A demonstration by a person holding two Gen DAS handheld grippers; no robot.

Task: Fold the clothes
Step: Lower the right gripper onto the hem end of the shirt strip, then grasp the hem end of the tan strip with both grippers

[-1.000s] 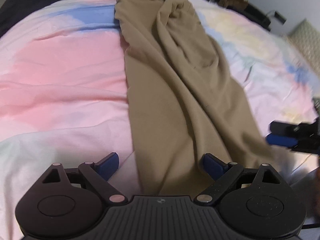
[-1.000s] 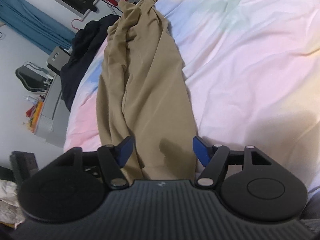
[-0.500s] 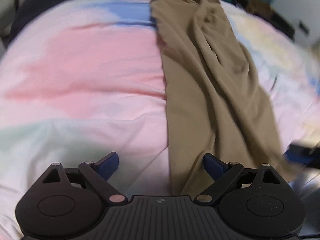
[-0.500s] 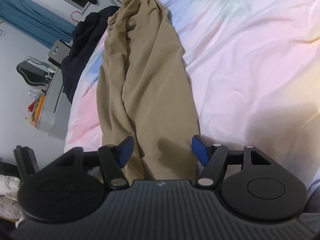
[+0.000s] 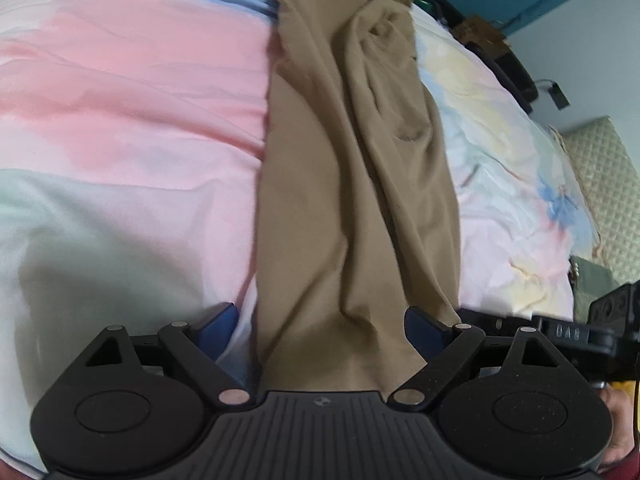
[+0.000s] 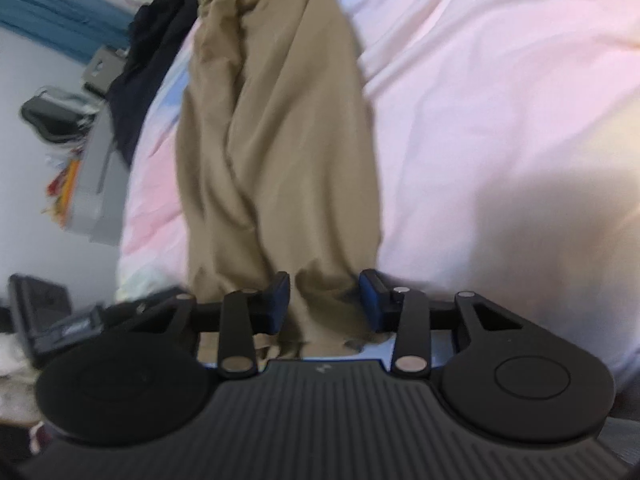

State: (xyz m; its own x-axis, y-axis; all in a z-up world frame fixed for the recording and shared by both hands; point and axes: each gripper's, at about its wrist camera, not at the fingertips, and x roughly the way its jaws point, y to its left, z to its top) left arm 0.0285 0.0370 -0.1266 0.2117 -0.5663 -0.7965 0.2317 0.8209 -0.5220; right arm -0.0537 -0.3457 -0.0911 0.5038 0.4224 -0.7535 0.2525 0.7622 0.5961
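My fingers (image 5: 218, 326) on both grippers gape around the near end of the trousers (image 5: 352, 184) on the bedsheet (image 5: 120, 120).

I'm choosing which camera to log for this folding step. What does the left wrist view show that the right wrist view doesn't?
Only the left wrist view shows the left gripper open around the near end of the tan trousers, the sheet's strong pink band, a teal wall and a patterned headboard.

Only the right wrist view shows the right gripper, its fingers narrowed around a bunch of that fabric, though contact is unclear, plus a dark garment and a grey unit off the bed.

Both show the trousers lengthwise on the pastel bedsheet.
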